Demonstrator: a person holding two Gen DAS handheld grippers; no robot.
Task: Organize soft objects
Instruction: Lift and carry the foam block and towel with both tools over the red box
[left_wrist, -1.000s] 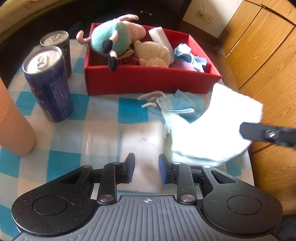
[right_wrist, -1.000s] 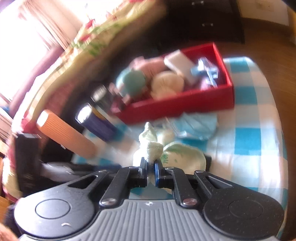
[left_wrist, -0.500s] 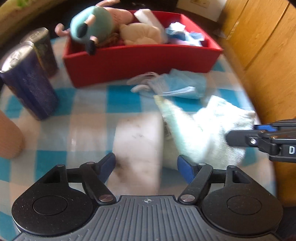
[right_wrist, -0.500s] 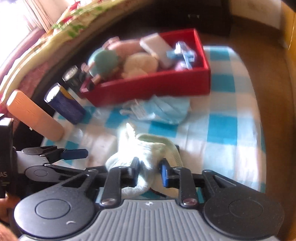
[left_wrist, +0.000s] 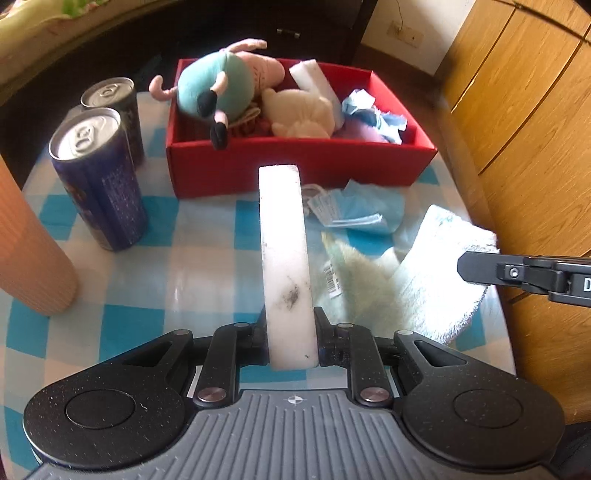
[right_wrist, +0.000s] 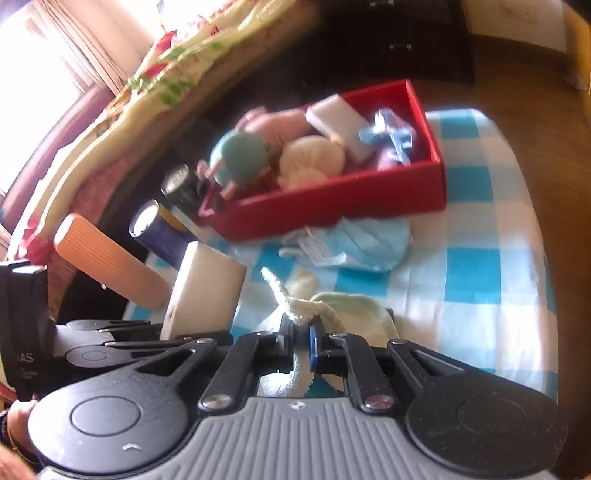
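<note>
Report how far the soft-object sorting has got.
Done: plush toy and other soft items sit in the red box. In hand: left hand-held gripper grips a white sponge; right hand-held gripper pinches a pale towel. Left: blue mask on the table.

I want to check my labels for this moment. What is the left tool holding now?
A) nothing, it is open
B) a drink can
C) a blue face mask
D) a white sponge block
D: in the left wrist view the left tool is closed on the lower end of a white sponge block, which stands up in front of the red box.
</note>
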